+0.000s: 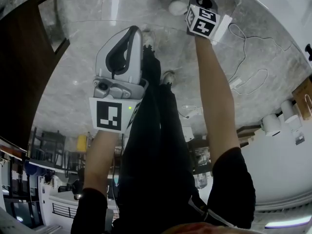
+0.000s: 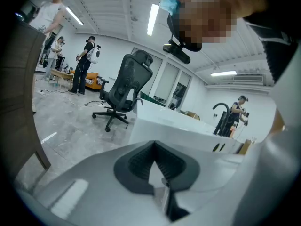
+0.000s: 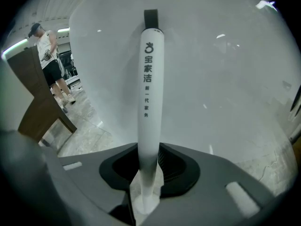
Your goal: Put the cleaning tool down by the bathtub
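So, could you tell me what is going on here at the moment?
A person stands by the white bathtub, a gripper in each hand. The white handle of the cleaning tool stands upright by the tub wall, between the jaws of the right gripper, which are apart and seem not to clamp it, so it looks set down. The left gripper is held out in front, jaws together and empty.
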Demonstrator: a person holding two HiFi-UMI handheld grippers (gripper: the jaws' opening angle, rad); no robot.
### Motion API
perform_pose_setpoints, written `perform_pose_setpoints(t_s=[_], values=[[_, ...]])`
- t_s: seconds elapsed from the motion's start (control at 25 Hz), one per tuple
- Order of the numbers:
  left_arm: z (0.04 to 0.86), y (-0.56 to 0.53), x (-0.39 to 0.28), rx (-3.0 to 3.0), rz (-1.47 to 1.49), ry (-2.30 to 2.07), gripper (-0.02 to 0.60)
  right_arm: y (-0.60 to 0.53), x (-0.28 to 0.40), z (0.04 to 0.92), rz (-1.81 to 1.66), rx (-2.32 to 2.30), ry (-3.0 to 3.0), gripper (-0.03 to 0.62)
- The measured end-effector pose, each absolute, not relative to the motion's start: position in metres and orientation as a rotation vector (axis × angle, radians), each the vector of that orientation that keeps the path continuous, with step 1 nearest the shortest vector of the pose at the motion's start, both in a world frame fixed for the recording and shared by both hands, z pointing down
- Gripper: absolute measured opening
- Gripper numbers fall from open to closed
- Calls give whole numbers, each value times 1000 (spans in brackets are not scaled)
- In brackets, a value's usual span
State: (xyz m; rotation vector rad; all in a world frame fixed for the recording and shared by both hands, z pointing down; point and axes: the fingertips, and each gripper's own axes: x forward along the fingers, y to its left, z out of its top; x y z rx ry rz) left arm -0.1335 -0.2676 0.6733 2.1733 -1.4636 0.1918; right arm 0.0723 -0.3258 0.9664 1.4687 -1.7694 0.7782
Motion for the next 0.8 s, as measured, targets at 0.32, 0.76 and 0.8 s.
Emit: perform_pose_setpoints(t_s=[0.32, 0.76, 0.8], values=[[668, -267, -129, 2169, 169, -1468, 9, -324, 75, 963, 778, 1466, -1778, 112], [667, -261, -127, 2164, 175, -1475, 8, -320, 75, 961, 770, 1459, -1780, 117], [666, -262, -127, 2164, 173, -1476, 9, -320, 75, 961, 771, 1460, -1779, 118]])
